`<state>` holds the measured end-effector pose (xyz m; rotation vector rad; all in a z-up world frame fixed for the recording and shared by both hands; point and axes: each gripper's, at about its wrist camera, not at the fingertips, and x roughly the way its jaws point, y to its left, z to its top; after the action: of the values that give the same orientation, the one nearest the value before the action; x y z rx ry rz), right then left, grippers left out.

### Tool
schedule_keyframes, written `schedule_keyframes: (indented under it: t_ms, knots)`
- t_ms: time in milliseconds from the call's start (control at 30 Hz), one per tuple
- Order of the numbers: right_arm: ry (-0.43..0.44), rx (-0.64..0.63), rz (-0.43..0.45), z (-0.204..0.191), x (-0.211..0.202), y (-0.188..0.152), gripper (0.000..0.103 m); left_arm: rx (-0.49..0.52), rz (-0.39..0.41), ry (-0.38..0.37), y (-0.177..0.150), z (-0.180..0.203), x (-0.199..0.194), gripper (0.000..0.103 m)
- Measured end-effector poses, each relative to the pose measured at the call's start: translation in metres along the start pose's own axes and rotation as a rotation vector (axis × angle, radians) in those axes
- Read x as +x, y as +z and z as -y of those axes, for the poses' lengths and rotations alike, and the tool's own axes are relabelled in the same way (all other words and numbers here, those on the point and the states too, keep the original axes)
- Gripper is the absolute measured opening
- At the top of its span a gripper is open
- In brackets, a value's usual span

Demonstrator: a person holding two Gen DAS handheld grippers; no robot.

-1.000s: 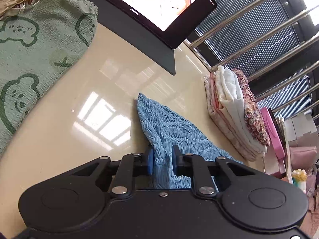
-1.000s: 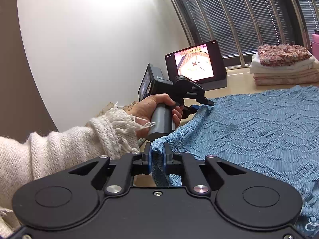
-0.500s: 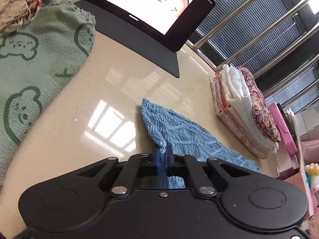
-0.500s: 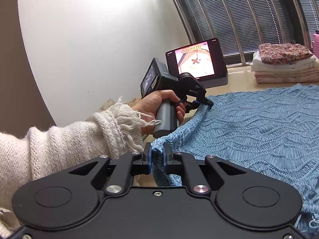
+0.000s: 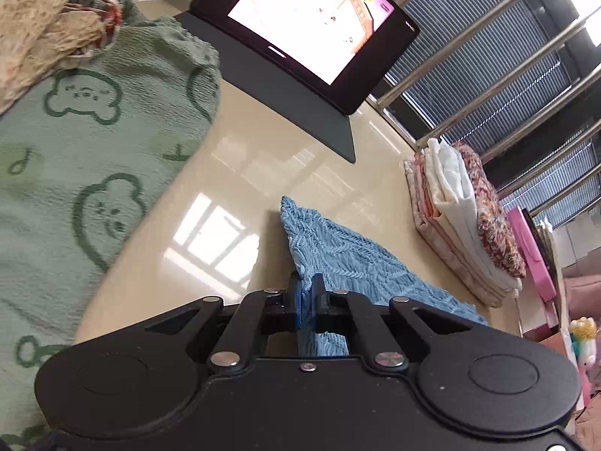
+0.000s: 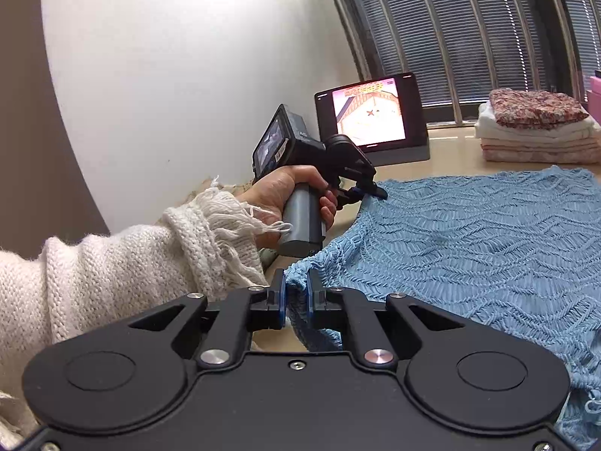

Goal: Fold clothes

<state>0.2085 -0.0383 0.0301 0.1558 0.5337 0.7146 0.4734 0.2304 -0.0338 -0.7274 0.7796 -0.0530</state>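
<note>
A light blue knit garment (image 6: 488, 248) lies spread over the beige table (image 5: 233, 173). My left gripper (image 5: 308, 285) is shut on its left edge, a fold of blue knit (image 5: 338, 255) pinched between the pads. In the right wrist view that same left gripper (image 6: 370, 191) grips the far end of the edge, held by a hand in a cream knit sleeve (image 6: 150, 263). My right gripper (image 6: 295, 289) is shut on the near corner of the same edge, which bunches between its blue pads.
A tablet (image 5: 315, 26) on a dark stand plays at the back of the table. A stack of folded clothes (image 5: 465, 225) sits by the window bars. A green bear-print cloth (image 5: 86, 173) with a beige lace piece (image 5: 41, 37) covers the left.
My left gripper's jaws closed onto the blue garment's edge, then it moved, so the edge and folded stack sit lower right in its view. The right gripper kept its hold.
</note>
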Motion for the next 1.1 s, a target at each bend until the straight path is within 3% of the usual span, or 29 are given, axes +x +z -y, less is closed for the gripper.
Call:
schedule_keyframes:
  t_ms: [333, 767, 933, 1100]
  knots:
    - [0.024, -0.030, -0.032, -0.034, 0.010, -0.002, 0.010, -0.088, 0.043, -0.010, 0.012, -0.037, -0.040, 0.004]
    - [0.055, 0.025, -0.010, -0.050, 0.004, -0.005, 0.010, -0.125, 0.092, -0.032, 0.017, -0.045, -0.080, 0.004]
    - [0.044, 0.085, 0.040, -0.038, -0.012, -0.005, 0.010, -0.123, 0.093, -0.048, 0.014, -0.028, -0.085, 0.004]
    - [0.034, 0.171, 0.142, -0.012, -0.046, -0.004, 0.010, -0.079, 0.103, -0.097, 0.008, 0.023, -0.088, 0.004]
